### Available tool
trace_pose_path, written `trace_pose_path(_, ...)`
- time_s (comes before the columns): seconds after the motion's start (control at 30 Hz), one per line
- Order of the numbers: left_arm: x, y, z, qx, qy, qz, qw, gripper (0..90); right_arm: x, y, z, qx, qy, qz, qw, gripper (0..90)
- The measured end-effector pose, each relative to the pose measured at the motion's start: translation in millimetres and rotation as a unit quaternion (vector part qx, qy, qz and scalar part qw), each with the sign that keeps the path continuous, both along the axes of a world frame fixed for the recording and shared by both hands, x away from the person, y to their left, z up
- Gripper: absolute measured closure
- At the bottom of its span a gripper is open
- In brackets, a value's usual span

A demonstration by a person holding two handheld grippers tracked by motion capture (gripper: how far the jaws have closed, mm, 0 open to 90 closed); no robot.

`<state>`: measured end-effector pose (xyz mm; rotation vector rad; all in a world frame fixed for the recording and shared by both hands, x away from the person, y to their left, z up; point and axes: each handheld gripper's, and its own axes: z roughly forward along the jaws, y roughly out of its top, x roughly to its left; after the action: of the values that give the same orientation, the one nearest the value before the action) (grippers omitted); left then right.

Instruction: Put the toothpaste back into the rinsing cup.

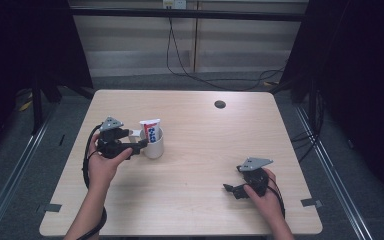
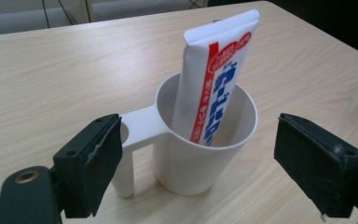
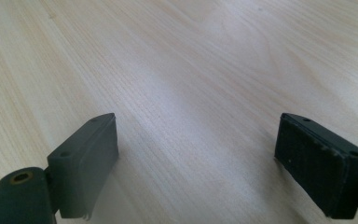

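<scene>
Toothpaste tube (image 2: 216, 79) leans upright inside a white cup (image 2: 200, 163), its crimped end poking above the rim. The cup stands on the desk (image 1: 205, 130) toward its left edge, handle turned toward the left gripper (image 1: 141, 145). That gripper's jaws stand wide apart on either side of the cup, pads clear of it, holding nothing. Well apart, near the desk's front right corner, the right gripper (image 1: 228, 189) rests with jaws spread wide over bare wood, empty.

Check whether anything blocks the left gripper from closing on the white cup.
Nothing visible does. The left gripper stands open with the white cup between its jaws; its handle lies by one pad, and the toothpaste tube stands inside the cup.
</scene>
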<state>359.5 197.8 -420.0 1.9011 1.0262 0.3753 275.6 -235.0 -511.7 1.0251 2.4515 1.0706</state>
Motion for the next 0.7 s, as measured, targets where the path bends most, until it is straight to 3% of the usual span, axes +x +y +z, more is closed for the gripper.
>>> trace_pose_path(0.17, -2.5, 0.7, -6.1, 0.001, 0.012, -0.012, 0.9999, 14.7, 0.0, 0.0, 0.0, 0.000, 0.000, 0.000, 1.0000, 12.7)
trace_pose_path(0.4, -8.6, 4.0, -11.0, 0.012, 0.005, -0.021, 0.9997, 14.7, 0.0, 0.0, 0.0, 0.000, 0.000, 0.000, 1.0000, 12.8)
trace_pose_path(0.53, -11.4, 5.5, -15.1, 0.002, 0.009, -0.024, 0.9997, 14.7, 0.0, 0.0, 0.0, 0.000, 0.000, 0.000, 1.0000, 12.7)
trace_pose_path(0.7, -14.0, 9.5, -20.0, 0.014, 0.006, -0.023, 0.9996, 14.8, 0.0, 0.0, 0.0, 0.000, 0.000, 0.000, 1.0000, 12.8)
